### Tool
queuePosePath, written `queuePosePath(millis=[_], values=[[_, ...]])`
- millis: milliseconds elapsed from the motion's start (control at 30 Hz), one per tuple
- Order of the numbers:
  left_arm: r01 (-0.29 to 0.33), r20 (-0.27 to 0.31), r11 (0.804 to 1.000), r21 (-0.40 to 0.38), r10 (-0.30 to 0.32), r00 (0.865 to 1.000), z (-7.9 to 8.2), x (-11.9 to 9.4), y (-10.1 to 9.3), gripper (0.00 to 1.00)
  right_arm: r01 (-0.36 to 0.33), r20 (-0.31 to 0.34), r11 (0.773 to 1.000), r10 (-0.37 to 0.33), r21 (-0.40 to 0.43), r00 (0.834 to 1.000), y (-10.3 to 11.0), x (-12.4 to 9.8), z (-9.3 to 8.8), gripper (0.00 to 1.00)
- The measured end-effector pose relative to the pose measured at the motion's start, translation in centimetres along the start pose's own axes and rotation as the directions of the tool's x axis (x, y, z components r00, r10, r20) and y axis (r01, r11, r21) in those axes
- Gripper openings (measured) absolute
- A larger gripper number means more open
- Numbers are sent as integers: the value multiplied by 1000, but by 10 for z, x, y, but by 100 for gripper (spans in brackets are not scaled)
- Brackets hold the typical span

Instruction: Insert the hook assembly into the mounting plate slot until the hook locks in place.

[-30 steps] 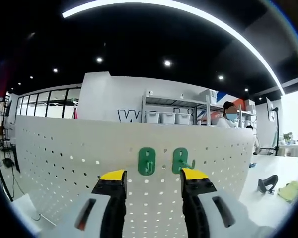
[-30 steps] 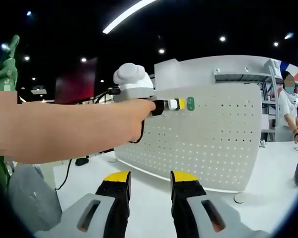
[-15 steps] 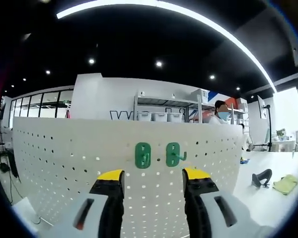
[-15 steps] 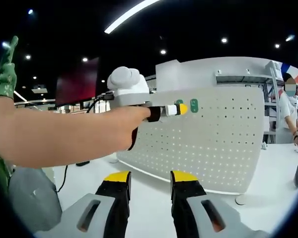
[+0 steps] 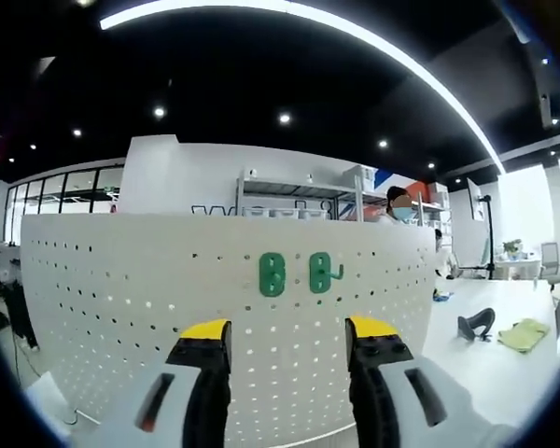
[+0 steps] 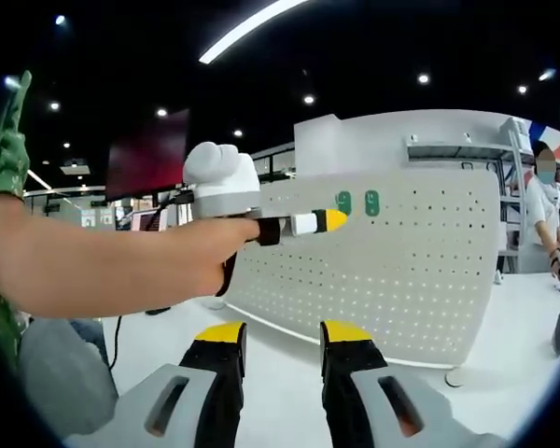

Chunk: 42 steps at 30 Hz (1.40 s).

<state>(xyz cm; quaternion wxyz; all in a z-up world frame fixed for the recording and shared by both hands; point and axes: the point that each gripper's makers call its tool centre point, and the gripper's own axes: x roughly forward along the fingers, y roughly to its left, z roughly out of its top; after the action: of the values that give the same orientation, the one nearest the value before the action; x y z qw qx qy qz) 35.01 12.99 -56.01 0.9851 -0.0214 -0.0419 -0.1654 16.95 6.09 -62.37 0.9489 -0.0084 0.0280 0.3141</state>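
With both the left gripper (image 5: 285, 341) and right gripper (image 6: 282, 343) standing apart and empty, the two green plastic hook pieces (image 5: 297, 273) near the top edge of the white perforated mounting plate (image 5: 121, 299) may be only half seated and could drop out.

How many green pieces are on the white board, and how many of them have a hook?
Green plate with a hook: 1
Green plate without a hook: 1
Total on the white board: 2
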Motion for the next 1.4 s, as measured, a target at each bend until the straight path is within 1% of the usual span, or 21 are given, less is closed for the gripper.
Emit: queuePosePath(millis=[200,467,600,767,833,1033,1133,1267,1400], values=[[13,-7,1000,3,-13,1000,-4,-11,10,52,3,0,1000,-3,1,1000,8,0,1,31],[60,-24,998,14,-60,998,-13,-25,11,53,4,-4,1000,-4,-3,1000,18,-1,2,31],[81,-40,996,24,-80,996,-23,-33,13,53,5,-8,1000,-5,-9,1000,23,-3,3,31],[115,-88,993,29,-112,990,-44,-46,16,53,12,-17,1000,-12,-10,1000,27,-6,3,32],[124,-96,992,31,-120,988,-48,-51,17,53,13,-20,1000,-13,-13,1000,29,-7,3,32],[147,-124,989,27,-143,982,-59,-64,20,53,13,-25,1000,-14,-17,1000,35,-8,5,33],[167,-130,985,40,-160,978,-62,-72,20,53,12,-23,1000,-12,-14,1000,39,-8,6,34],[169,-156,985,35,-162,974,-71,-80,28,53,0,-26,1000,0,-18,1000,48,-5,6,37],[172,-160,984,40,-164,974,-72,-90,38,52,-17,-24,1000,17,-14,1000,58,-1,6,39]])
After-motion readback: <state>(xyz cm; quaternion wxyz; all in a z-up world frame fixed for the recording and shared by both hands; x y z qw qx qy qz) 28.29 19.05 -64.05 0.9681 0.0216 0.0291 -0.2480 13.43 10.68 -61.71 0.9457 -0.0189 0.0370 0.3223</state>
